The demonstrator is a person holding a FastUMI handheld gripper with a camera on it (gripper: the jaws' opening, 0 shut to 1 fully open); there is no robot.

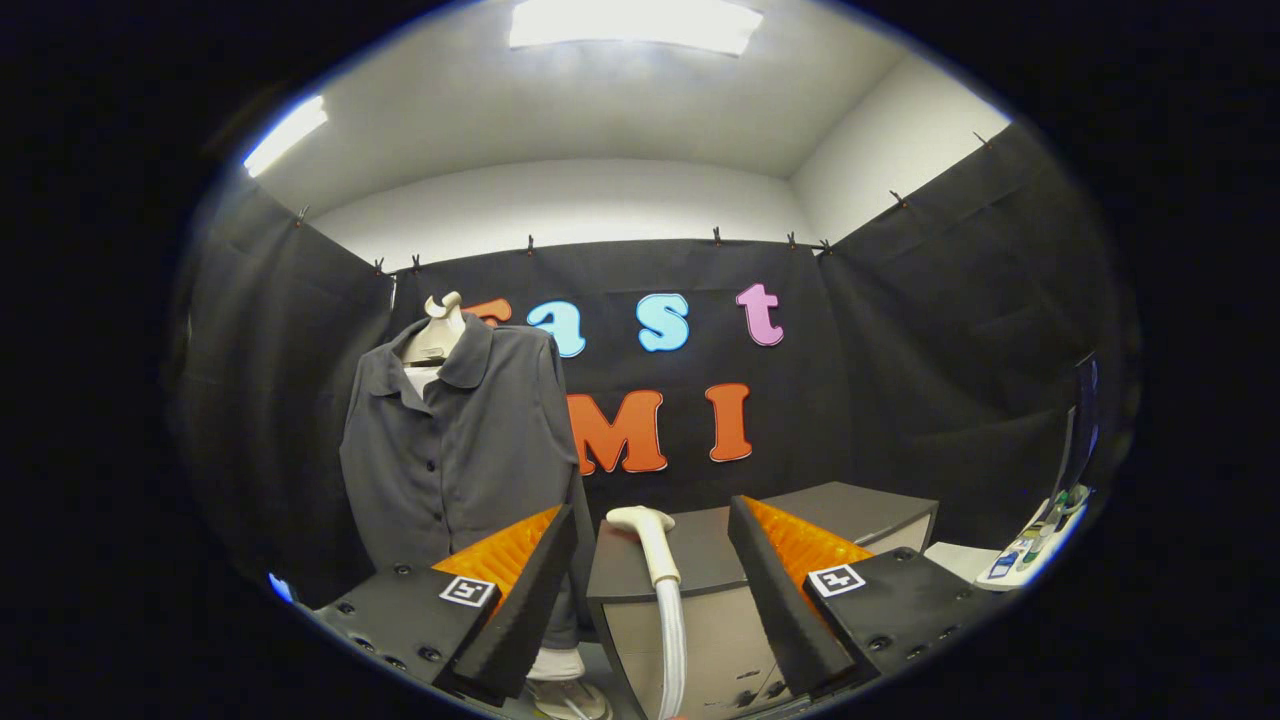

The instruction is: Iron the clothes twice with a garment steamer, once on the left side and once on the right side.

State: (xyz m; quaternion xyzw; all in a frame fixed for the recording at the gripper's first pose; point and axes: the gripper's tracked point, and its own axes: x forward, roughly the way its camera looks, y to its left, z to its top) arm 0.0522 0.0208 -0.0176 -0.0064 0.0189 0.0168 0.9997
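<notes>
The gripper (652,570) hangs with its fingers (520,590) spread wide, released, gripping nothing. Right in the gap between them stands the garment steamer (648,545), its pale head upright and its ribbed hose (672,640) dropping straight down, a little beyond the fingertips and not touched by either one. It leans at the front edge of a grey cabinet (700,560) just ahead. Off past the left finger, the dark grey shirt (450,450) hangs buttoned on a pale mannequin bust (437,335), collar open, its hem partly hidden behind that finger. Beyond the right finger, a white tabletop (960,558) carries some small items too blurred to tell.
</notes>
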